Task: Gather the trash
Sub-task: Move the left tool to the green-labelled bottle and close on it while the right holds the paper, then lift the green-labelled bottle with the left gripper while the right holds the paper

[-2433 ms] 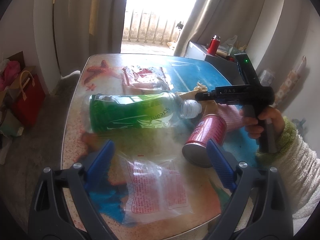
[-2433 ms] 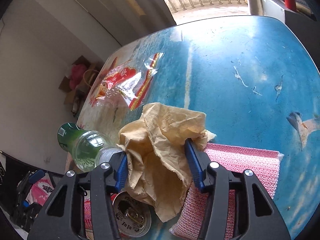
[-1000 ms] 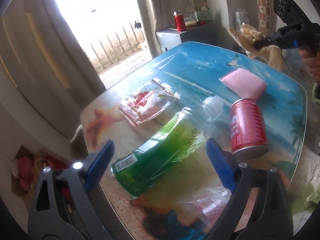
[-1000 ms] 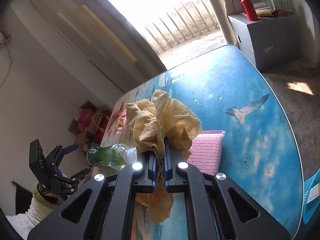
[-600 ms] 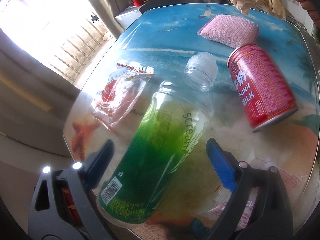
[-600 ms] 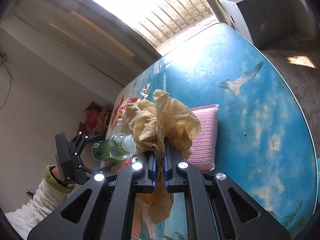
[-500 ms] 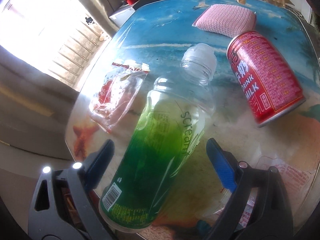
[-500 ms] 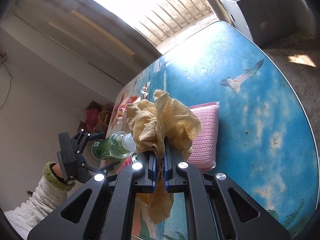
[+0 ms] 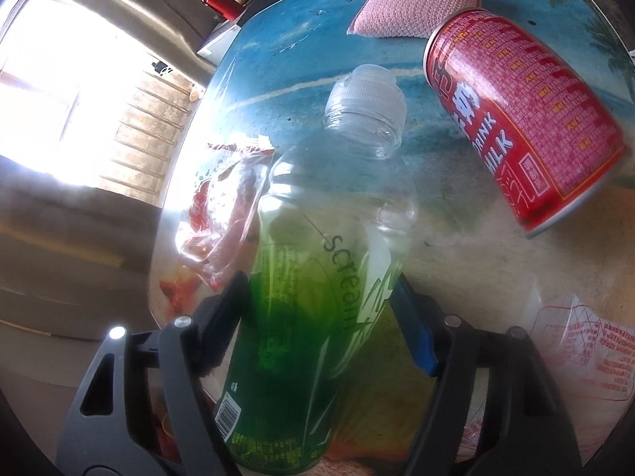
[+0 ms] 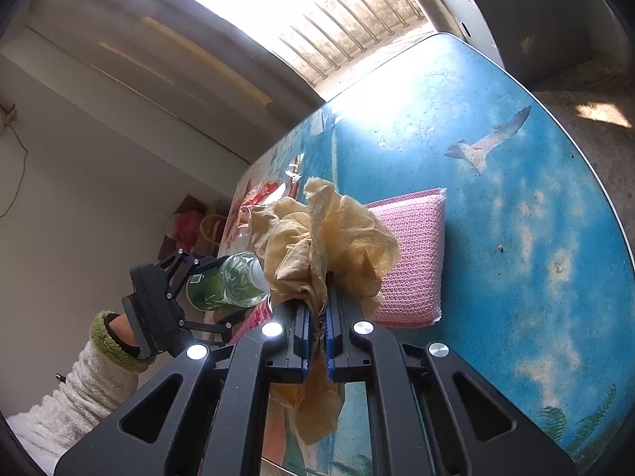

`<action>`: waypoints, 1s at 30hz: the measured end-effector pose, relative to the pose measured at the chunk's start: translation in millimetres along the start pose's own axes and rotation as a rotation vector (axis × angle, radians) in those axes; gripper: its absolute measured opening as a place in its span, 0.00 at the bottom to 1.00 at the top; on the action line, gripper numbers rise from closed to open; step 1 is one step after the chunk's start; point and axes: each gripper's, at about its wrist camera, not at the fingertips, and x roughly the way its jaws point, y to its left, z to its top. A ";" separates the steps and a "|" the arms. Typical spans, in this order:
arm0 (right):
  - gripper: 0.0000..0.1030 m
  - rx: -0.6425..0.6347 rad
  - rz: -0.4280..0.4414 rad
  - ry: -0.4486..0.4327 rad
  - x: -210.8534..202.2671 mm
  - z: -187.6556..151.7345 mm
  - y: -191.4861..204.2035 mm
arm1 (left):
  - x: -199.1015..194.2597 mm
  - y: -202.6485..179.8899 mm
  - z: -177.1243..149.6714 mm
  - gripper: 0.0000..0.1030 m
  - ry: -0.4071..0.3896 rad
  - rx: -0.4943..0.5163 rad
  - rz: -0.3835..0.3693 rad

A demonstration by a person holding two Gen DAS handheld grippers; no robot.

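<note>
A green bottle [image 9: 317, 218] with a clear cap lies on the picture-printed table [image 10: 516, 198]. My left gripper [image 9: 317, 289] straddles its green lower half, and its closing jaws have both pads against the bottle's sides. The right wrist view shows the same bottle [image 10: 226, 281] in the left gripper [image 10: 210, 289]. A red milk-drink can [image 9: 524, 119] lies on its side to the bottle's right. My right gripper [image 10: 316, 309] is shut on a crumpled yellowish paper [image 10: 317, 246] and holds it above the table, over a pink sponge [image 10: 412, 254].
A clear red-printed wrapper [image 9: 222, 214] lies left of the bottle and another clear wrapper [image 9: 595, 357] at the near right. The table's left edge runs close by the left gripper. A grey cabinet [image 10: 535, 20] stands beyond the far end. A white fleecy sleeve [image 10: 91, 377] holds the left gripper.
My left gripper rolled, came down over the green bottle and narrowed its jaws onto it. The right gripper kept the paper and sank slightly.
</note>
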 end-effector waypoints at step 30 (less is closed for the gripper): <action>0.06 -0.006 0.003 -0.016 -7.9 -9.4 3.1 | -56.1 22.6 -2.0 0.59 -0.121 -0.252 0.058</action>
